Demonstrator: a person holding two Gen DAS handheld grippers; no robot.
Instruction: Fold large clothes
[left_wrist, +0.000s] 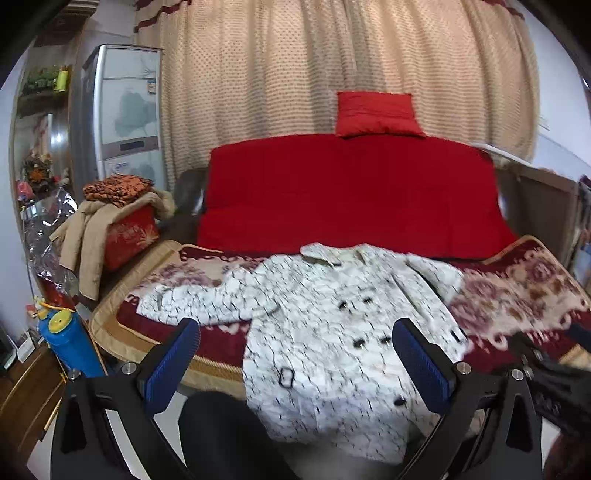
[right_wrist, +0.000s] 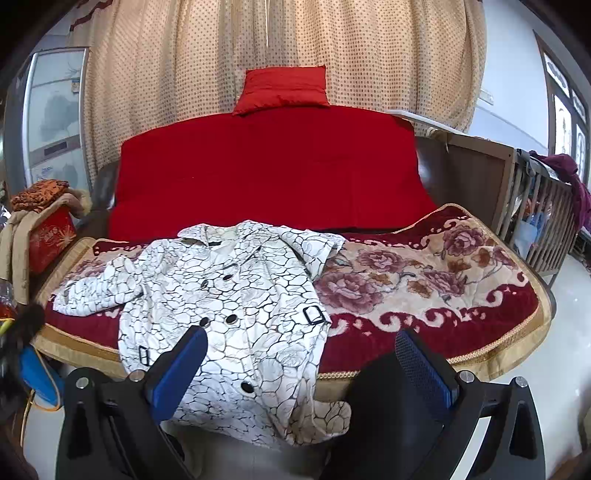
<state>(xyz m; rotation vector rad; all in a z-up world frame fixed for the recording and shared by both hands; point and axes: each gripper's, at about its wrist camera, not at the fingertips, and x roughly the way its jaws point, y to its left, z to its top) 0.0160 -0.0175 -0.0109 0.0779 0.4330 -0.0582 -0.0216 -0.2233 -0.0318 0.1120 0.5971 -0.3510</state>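
1. Red-covered sofa (right_wrist: 266, 173) is sitting against a dotted curtain (right_wrist: 280, 44), with a floral blanket (right_wrist: 424, 291) spread over the seat in front of you as the folding surface.
2. White crackle-print coat (right_wrist: 229, 295) is lying face up on the left half of that blanket, buttons showing, hem hanging off the near edge toward the floor.
3. Progress is looking early: the coat's sleeve (left_wrist: 192, 299) toward your left is lying straight out, the opposite sleeve (right_wrist: 317, 251) looks tucked over the body, and I'm seeing no lengthwise or crosswise fold of the body. Left sleeve and body folds are probably remaining.
4. Long axis is running away from you: collar (right_wrist: 214, 240) pointing at the sofa back, hem pointing at you, slightly skewed.
5. Your left gripper (left_wrist: 295, 354) is hovering above the lower front, fingers spread wide, gripping nothing.
6. Your right gripper (right_wrist: 303, 365) is hovering near the hem's right edge, fingers also wide apart and empty.
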